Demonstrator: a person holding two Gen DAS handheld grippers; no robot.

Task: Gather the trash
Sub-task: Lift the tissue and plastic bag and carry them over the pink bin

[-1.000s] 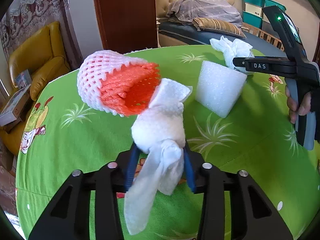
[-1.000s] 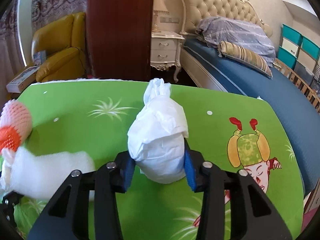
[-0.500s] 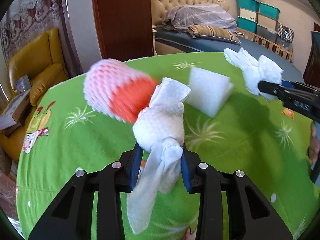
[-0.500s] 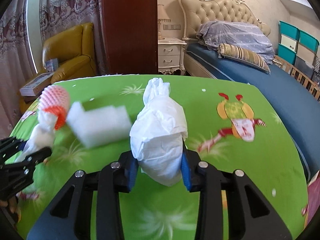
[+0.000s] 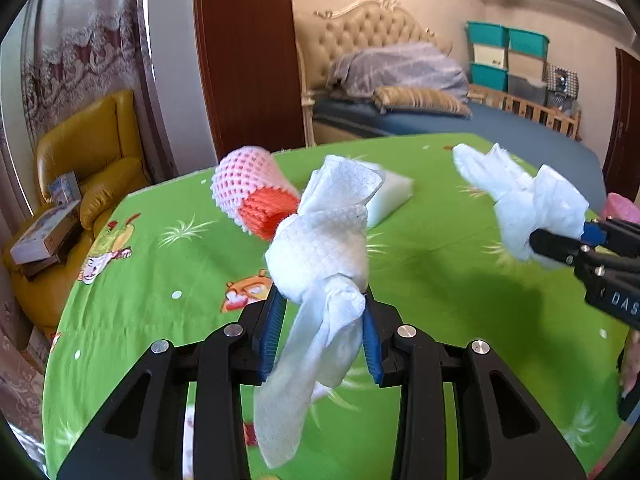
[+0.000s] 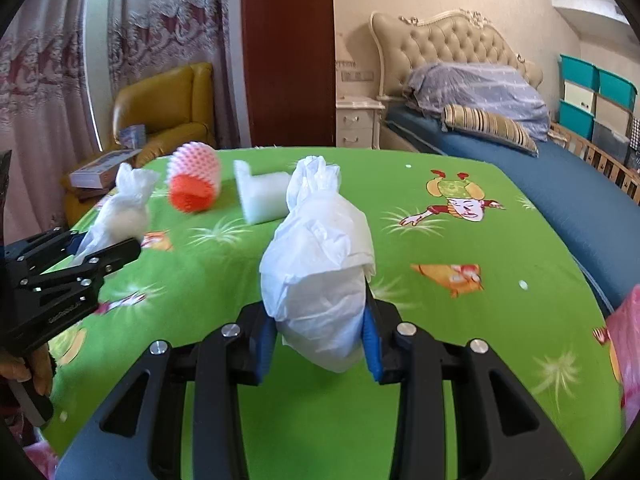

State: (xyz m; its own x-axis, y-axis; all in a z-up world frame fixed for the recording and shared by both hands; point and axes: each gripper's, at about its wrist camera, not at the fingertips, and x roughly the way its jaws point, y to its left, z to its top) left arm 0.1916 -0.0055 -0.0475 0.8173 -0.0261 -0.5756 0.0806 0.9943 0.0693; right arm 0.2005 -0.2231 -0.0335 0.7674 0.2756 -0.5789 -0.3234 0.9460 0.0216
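1. Centrally, left gripper (image 5: 322, 334) clamps a towel wad (image 5: 320, 248), lifted above the table (image 5: 160, 280).
2. Right gripper (image 6: 320, 336) pinches a tissue wad (image 6: 320, 264), centre frame.
3. Net (image 5: 250, 192) and foam (image 5: 390, 196) lie upper centre.

Bright daylight; soft shadows on tablecloth (image 5: 440, 256); fisheye-bent edges, slight motion blur.

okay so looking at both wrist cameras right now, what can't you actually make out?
- Left view: tongs pads, wrapped by the paper towel wad.
- Left view: foam block, partly behind that wad.
- Right view: pink item, cut off by the edge.
- Neither view: any trash bin.
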